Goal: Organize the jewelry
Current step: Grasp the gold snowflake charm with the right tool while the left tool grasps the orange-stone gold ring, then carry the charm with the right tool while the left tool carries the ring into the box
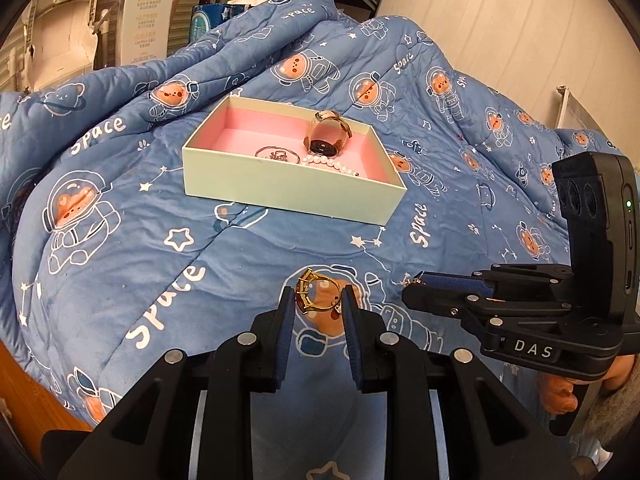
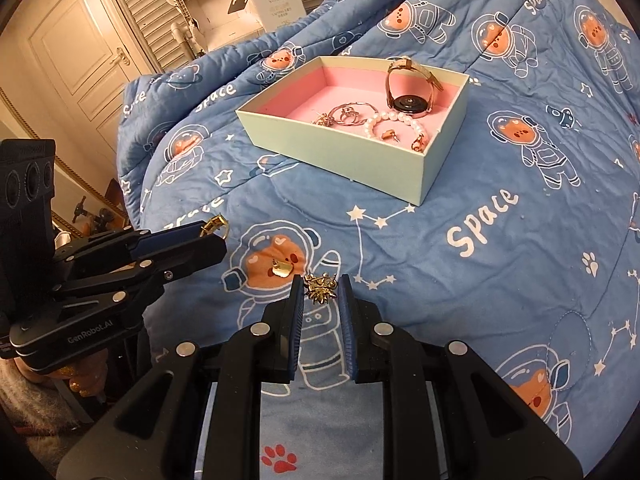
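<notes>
My left gripper [image 1: 318, 297] is shut on a gold ring [image 1: 306, 295], held just above the blue quilt [image 1: 240, 256]. From the right wrist view, that gripper [image 2: 218, 236] sits at the left with the ring [image 2: 215, 224] at its tip. My right gripper [image 2: 320, 285] is shut on a small spiky gold ornament [image 2: 320, 291]. A pale green box with pink lining [image 1: 292, 196] [image 2: 340, 160] lies beyond both grippers. It holds a watch [image 2: 408, 88], a pearl bracelet [image 2: 394, 118] and silver rings [image 2: 348, 114]. A small gold earring [image 2: 282, 269] lies loose on the quilt.
The quilt bulges and folds behind the box. A white carton [image 1: 146, 16] and shelving stand past the bed. A wooden edge [image 1: 28, 392] runs at the lower left. A door [image 2: 80, 52] is at the far left. A person's hand [image 1: 560, 396] holds the right gripper.
</notes>
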